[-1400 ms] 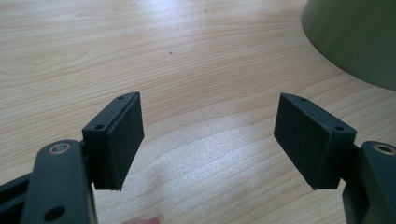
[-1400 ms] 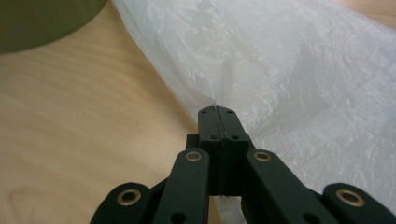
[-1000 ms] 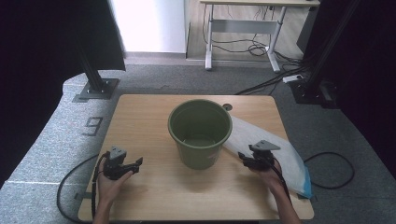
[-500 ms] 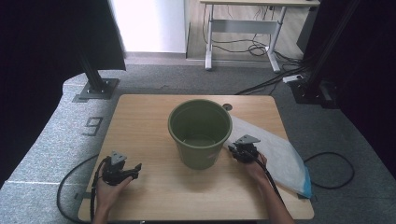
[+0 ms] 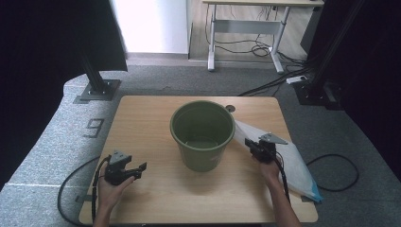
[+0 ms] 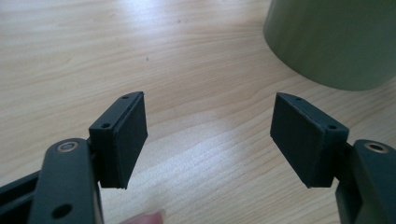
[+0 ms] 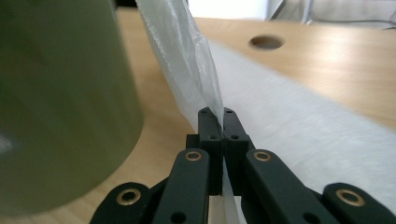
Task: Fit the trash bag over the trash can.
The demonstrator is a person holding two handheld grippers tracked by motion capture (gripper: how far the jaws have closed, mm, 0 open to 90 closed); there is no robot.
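A round olive-green plastic bucket (image 5: 202,134) stood upright near the middle of the light wooden surface (image 5: 142,118), and its inside looked bare down to the bottom, which showed a faint ring. To the bucket's right a thin, translucent white plastic bag (image 5: 293,163) lay flat along the right side of the surface, with its far end hanging a little over the edge near a blue-tinged corner. The near left edge of that bag was lifted off the wood, and it rose from the right tongs (image 5: 259,147), which sat just beside the bucket's right wall. In the right gripper view the right tongs (image 7: 217,122) had just been closing, and the two black pads met on a fold of the film (image 7: 187,60), which stood up between them and leaned toward the bucket (image 7: 60,107). The left tongs (image 5: 135,169) were held over the near left part of the surface, well apart from the bucket and the bag. In the left gripper view the left tongs (image 6: 209,135) stood wide with nothing between the pads, above bare wood, with the bucket's wall (image 6: 336,42) beyond.
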